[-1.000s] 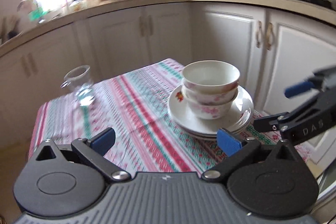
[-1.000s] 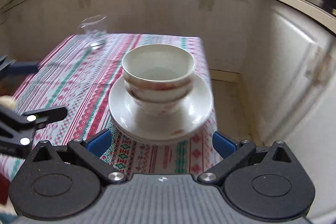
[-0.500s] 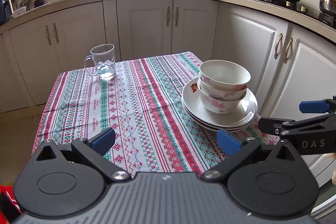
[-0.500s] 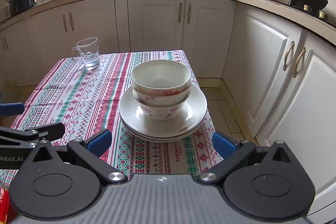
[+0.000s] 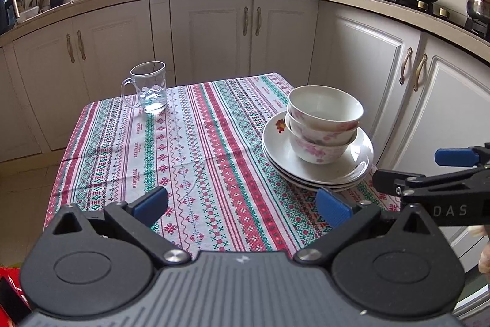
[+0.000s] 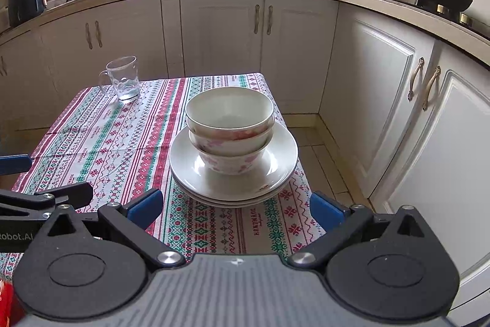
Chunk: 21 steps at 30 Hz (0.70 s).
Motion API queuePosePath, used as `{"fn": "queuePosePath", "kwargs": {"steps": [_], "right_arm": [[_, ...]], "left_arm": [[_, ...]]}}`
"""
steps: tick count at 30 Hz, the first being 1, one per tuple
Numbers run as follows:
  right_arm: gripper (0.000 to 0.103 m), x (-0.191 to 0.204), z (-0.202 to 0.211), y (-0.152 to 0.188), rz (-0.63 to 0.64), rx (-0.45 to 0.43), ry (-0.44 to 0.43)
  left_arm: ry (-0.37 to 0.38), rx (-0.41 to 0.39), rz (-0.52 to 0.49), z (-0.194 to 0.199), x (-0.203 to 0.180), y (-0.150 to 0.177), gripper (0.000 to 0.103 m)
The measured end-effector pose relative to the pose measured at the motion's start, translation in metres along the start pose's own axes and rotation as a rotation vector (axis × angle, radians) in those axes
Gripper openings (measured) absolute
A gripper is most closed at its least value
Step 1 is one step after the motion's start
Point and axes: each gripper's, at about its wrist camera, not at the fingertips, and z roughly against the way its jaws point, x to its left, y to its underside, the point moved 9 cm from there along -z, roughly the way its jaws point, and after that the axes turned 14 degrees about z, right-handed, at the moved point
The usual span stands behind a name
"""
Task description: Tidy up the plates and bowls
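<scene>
Since bowls [image 6: 229, 127] sit nested on plates [image 6: 234, 173] at table's near right corner, stack lies dead ahead of right gripper [image 6: 235, 209], off right of left gripper [image 5: 242, 204]. Both spread wide, empty. Right nearer.

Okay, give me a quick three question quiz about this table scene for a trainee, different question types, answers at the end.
1. True or false: the right gripper is shut on a bowl.
2. How many bowls are nested on the plates?
3. Multiple choice: the glass mug stands A) on the plates, B) apart from them near the far left corner of the tablecloth, C) in the left gripper.

Key
1. False; its fingers are spread wide and hold nothing.
2. Three.
3. B.
</scene>
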Motion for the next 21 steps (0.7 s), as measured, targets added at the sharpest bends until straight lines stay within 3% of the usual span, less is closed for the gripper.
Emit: {"fn": "queuePosePath", "kwargs": {"steps": [21], "right_arm": [[0.103, -0.0013, 0.0029, -0.0002, 0.004, -0.008, 0.017]], "left_arm": [[-0.003, 0.005, 0.005, 0.0010, -0.0017, 0.0006, 0.102]]}}
